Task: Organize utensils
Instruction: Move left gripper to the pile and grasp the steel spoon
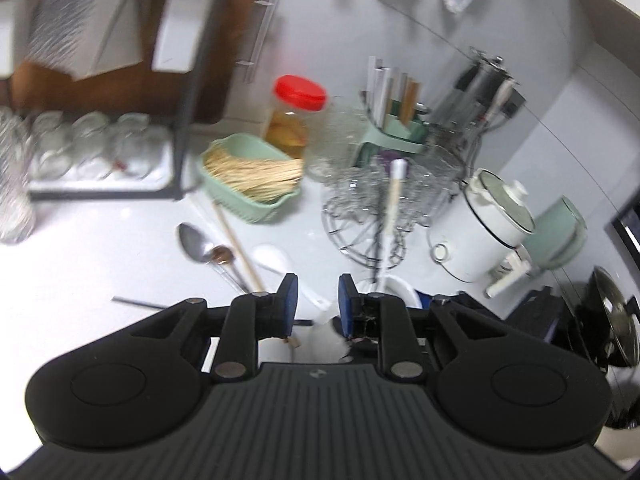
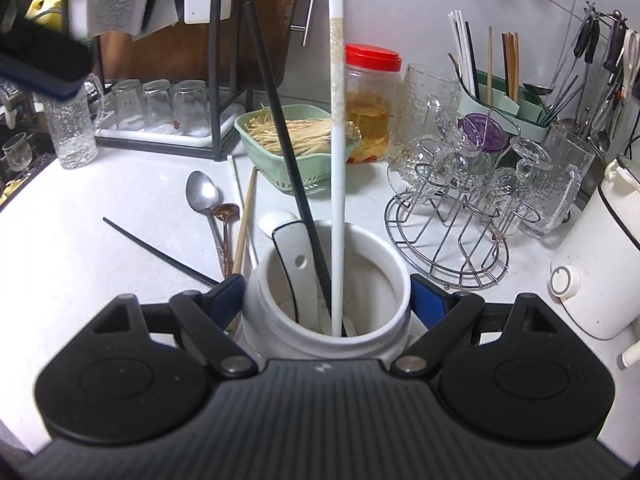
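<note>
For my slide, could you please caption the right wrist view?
Right gripper jaws clamp a white ceramic utensil jar holding a white chopstick, black chopstick and white spoon.

A home kitchen, plainly. White counter (image 2: pixel 120 184) crowded with upturned glasses (image 2: pixel 160 106) on a drying rack, a red-lidded pickle jar (image 2: pixel 370 108), a wire glass stand (image 2: pixel 448 236) and a small white cooker (image 2: pixel 600 272). Tiled wall behind, hung with ladles (image 2: pixel 600 64); chopsticks in a green holder (image 2: pixel 504 100).

Left wrist view motion-blurred; glasses (image 1: pixel 92 148) smeared. White jar (image 2: pixel 326 280) base hidden behind right gripper (image 2: pixel 326 294). Cooker (image 2: pixel 600 280) right of jar, cropped.
</note>
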{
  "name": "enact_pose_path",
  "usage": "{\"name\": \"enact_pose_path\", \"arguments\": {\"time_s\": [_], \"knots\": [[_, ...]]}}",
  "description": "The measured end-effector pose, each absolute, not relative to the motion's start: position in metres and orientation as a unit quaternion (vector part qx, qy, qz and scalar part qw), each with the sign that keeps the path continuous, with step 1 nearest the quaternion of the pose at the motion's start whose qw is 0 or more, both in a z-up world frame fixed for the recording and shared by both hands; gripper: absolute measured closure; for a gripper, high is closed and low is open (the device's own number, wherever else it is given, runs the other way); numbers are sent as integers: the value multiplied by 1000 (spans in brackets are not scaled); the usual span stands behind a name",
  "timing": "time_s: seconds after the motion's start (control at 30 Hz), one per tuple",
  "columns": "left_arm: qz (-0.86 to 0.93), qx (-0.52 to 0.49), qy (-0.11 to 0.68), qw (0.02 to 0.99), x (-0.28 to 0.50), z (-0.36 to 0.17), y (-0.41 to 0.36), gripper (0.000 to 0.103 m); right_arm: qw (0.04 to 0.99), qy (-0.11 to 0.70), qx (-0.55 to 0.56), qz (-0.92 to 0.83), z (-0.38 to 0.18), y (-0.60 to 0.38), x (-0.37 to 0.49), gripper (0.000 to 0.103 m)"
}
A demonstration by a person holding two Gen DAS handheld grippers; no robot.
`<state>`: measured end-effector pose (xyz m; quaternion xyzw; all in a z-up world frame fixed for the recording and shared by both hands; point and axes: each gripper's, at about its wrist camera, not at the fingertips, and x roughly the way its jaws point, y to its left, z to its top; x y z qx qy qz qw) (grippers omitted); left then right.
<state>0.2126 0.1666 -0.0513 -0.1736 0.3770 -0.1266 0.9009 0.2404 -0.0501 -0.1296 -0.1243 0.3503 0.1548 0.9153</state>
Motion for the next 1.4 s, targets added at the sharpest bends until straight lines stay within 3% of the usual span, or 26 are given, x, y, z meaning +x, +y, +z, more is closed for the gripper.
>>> {"name": "enact_pose_path", "arguments": {"time_s": [0.57, 0.77, 0.9, 1.4], "knots": [[-102, -231, 415, 874, 222, -129, 214, 79, 917, 367, -110, 112, -126, -48, 228, 14], [-90, -224, 418, 876, 263, -156, 226, 78, 913, 382, -106, 98, -124, -46, 230, 14], [-89, -215, 413, 880, 297, -172, 236, 69, 914, 382, -101, 93, -125, -47, 227, 14], [-69, -226, 405, 883, 373, -219, 255, 69, 918, 371, -98, 103, -125, -52, 225, 14]]}}
